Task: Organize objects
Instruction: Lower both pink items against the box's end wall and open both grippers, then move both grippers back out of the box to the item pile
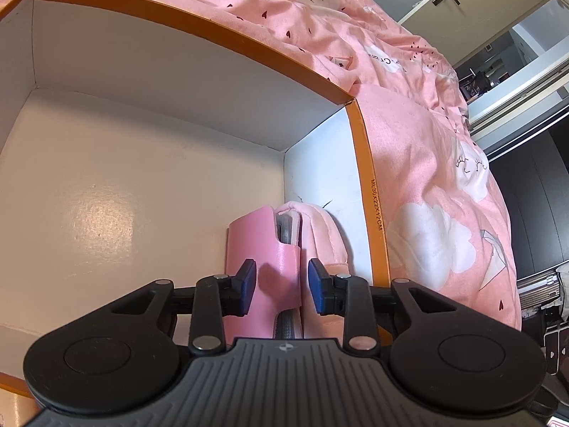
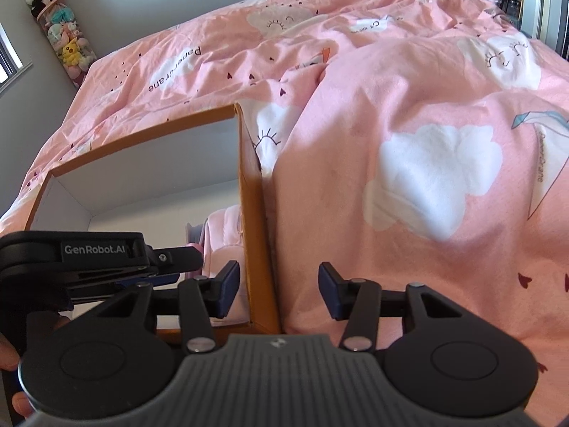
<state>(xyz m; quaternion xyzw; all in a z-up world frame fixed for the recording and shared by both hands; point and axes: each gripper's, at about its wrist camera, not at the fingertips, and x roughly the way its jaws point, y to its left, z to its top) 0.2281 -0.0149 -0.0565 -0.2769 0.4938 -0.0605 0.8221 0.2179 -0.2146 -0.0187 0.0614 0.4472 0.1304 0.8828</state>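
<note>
An orange box [image 1: 370, 192] with a white inside lies on a pink bed. In its near right corner stands a pink case [image 1: 259, 249] with a grey strap, and a pink plush pouch [image 1: 323, 238] stands beside it against the wall. My left gripper [image 1: 282, 286] is open inside the box, its blue pads on either side of the pink case's flap, not pressing it. My right gripper [image 2: 277, 293] is open and straddles the box's right wall [image 2: 254, 220]. The left gripper's body [image 2: 96, 259] shows in the right wrist view, with the pink pouch [image 2: 224, 235] behind it.
The pink bedcover [image 2: 409, 142] with white clouds rises in folds to the right of the box and behind it. A tube of plush toys [image 2: 62, 32] hangs on the far wall. A door and dark furniture [image 1: 526, 82] stand beyond the bed's edge.
</note>
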